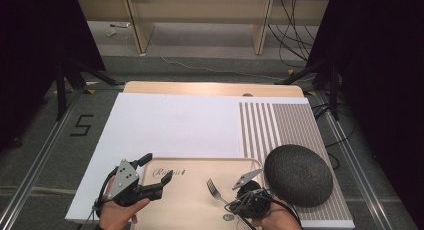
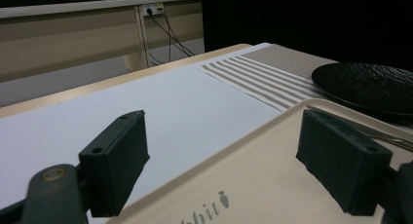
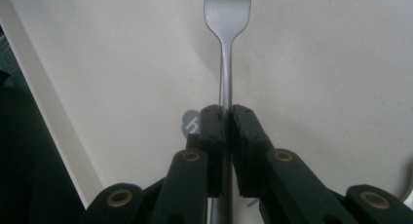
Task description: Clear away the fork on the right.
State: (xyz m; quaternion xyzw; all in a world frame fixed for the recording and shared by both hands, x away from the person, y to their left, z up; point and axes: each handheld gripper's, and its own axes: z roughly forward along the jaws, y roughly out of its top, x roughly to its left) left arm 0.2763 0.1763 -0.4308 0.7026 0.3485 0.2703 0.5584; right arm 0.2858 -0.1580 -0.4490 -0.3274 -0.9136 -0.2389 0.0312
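From above, I see my right gripper (image 1: 239, 194) clamped on the fork (image 1: 215, 189) over the tray (image 1: 200, 210), tines pointing up-left, dark plate (image 1: 298, 175) just to its right; left gripper (image 1: 152, 170) hangs spread at the tray's left edge. Left gripper view: jaws wide apart, holding nothing, plate (image 2: 370, 85) far right. Right gripper view: handle pinched between both jaws, fork (image 3: 226, 48) running straight ahead along the gripper axis.
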